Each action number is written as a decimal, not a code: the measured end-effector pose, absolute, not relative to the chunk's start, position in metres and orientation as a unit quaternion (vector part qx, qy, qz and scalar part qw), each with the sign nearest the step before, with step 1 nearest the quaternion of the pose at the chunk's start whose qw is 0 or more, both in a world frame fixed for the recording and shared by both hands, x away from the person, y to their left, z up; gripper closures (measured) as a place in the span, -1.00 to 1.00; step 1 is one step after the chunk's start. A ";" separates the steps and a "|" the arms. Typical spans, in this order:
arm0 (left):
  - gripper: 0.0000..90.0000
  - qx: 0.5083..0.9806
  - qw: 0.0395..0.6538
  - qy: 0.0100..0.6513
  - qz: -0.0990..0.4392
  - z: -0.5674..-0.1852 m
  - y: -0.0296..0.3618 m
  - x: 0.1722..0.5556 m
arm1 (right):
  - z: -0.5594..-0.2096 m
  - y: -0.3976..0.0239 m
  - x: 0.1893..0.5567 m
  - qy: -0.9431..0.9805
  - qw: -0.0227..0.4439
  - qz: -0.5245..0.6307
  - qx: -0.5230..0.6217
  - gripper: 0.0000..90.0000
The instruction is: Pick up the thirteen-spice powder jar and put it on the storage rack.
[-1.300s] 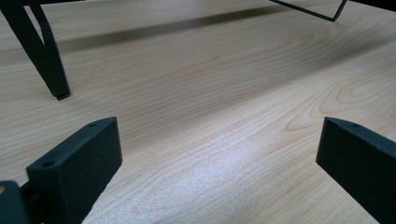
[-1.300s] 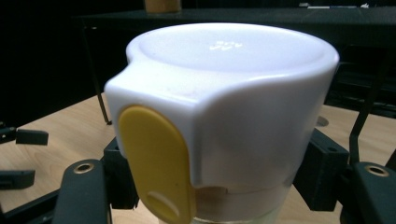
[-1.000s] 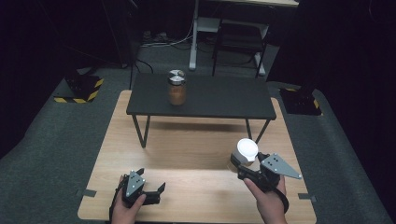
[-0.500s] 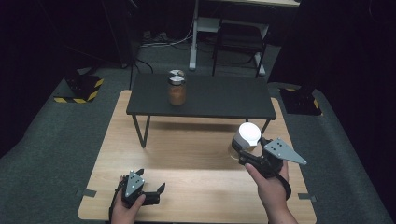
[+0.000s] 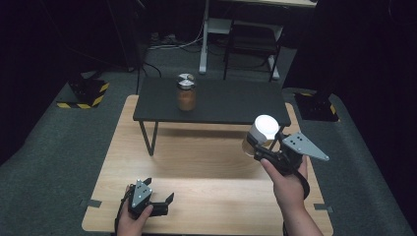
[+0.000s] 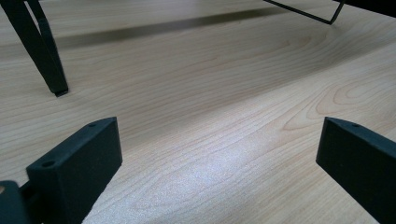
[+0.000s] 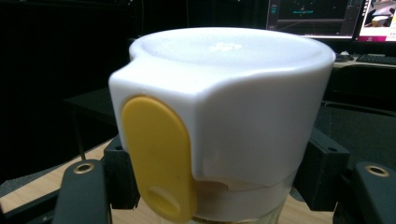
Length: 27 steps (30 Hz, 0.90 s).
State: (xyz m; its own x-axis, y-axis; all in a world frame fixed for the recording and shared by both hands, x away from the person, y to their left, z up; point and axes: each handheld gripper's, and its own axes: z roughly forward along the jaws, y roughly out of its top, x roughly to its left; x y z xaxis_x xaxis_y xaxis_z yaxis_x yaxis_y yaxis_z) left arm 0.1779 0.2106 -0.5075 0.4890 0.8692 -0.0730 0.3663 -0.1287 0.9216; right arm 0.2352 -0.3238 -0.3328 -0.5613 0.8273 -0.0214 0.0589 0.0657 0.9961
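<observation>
Since the earlier frames, the right gripper [image 5: 256, 146] has lifted its jar [image 5: 259, 135] off the wooden table [image 5: 196, 177] toward the far black bench [image 5: 231, 101]. Its jaws clamp the jar just under the white lid [image 7: 224, 93]. The jar looks rigid, smooth, possibly slippery, and moderately heavy; gripping below the lid suits it. Resting near left, the left gripper [image 5: 160, 204] gapes empty. Two jars: one held, another jar [image 5: 186, 93] on the bench.

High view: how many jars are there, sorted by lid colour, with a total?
White-lidded glass jar, held in the right gripper: 1
Silver-lidded glass jar of brown contents, on the low black table: 1
Total: 2
</observation>
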 end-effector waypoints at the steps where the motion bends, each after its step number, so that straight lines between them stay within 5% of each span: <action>1: -0.99 0.707 0.495 0.437 0.254 -0.507 0.211 0.178 | -0.330 -0.323 0.237 0.653 0.326 0.593 0.339 -0.32; 27: -0.99 0.707 0.497 0.436 0.250 -0.508 0.212 0.179 | -0.296 -0.301 0.286 0.645 0.354 0.575 0.356 -0.32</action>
